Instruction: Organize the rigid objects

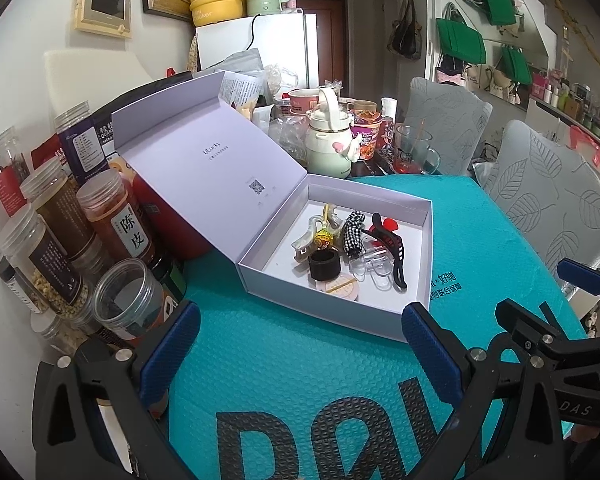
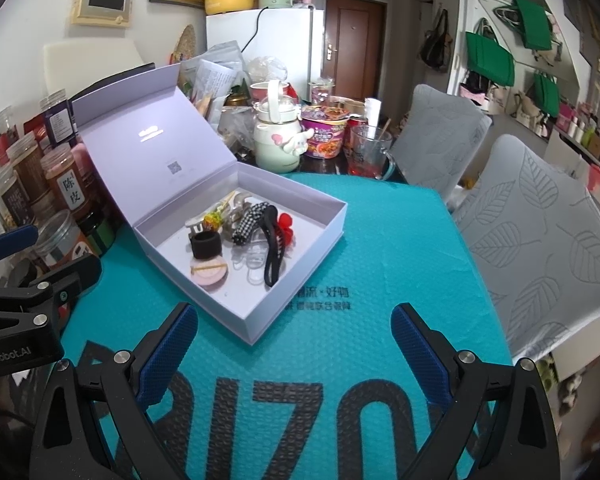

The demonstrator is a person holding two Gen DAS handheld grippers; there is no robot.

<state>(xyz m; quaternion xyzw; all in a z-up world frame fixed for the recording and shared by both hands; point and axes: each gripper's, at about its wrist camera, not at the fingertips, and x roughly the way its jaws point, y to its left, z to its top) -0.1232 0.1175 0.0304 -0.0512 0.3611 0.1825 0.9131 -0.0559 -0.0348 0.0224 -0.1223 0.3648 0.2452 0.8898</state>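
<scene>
Sorting is looking nearly finished — hair clips (image 1: 383, 244) are lying inside the open box (image 1: 427, 216); lid not yet shut. Left hand-held gripper (image 1: 300, 344) and right hand-held gripper (image 2: 296, 340) are hovering near the box, jaws apart, empty.

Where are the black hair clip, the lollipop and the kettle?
black hair clip (image 2: 271, 246): right wrist view, middle of its long body.
lollipop (image 1: 322, 238): left wrist view, wrapped head.
kettle (image 2: 276, 148): right wrist view, green belly.
</scene>
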